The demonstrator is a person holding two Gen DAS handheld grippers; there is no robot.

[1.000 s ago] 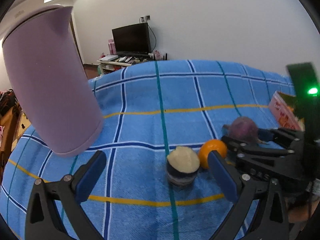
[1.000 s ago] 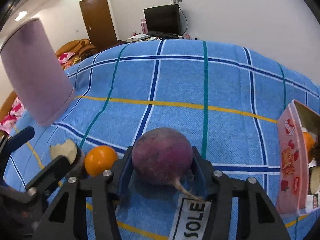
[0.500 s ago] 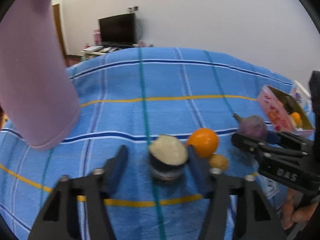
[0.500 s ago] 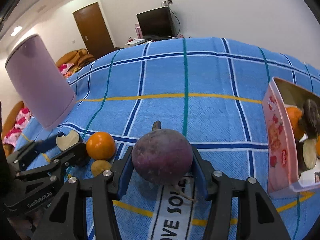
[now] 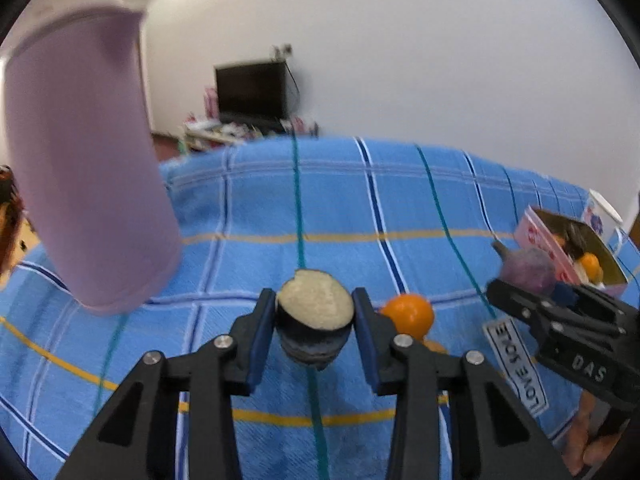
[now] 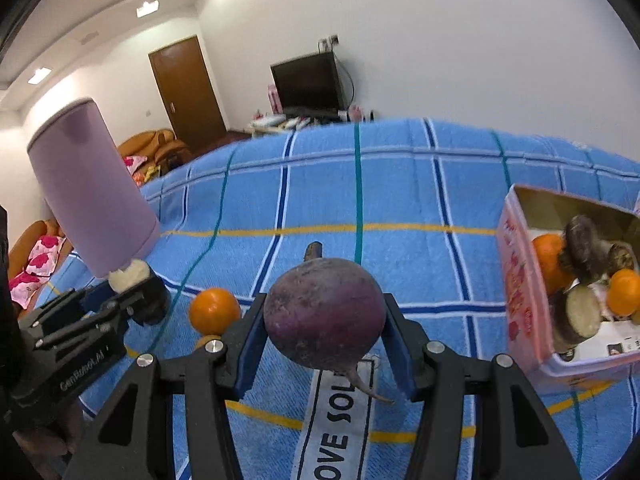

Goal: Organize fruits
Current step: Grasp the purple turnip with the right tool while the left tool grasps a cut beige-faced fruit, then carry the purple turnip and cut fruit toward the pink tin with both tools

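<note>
Now tongs [image 6: 326, 330] grip round purple beet [image 6: 324, 312].

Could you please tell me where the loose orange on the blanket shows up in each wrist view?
Left wrist: the orange lies right of centre, just right of the left tool.
Right wrist: the orange lies left of centre, beside the right tool.
Shared landmark: the purple cylinder, at left in both.

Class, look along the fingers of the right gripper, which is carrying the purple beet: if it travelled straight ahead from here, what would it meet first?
Probably nothing but the blue checked blanket: the right gripper, shut on the purple beet, points over open cloth. The pink box lies right of that line and the orange left, though fisheye depth is uncertain.
</note>
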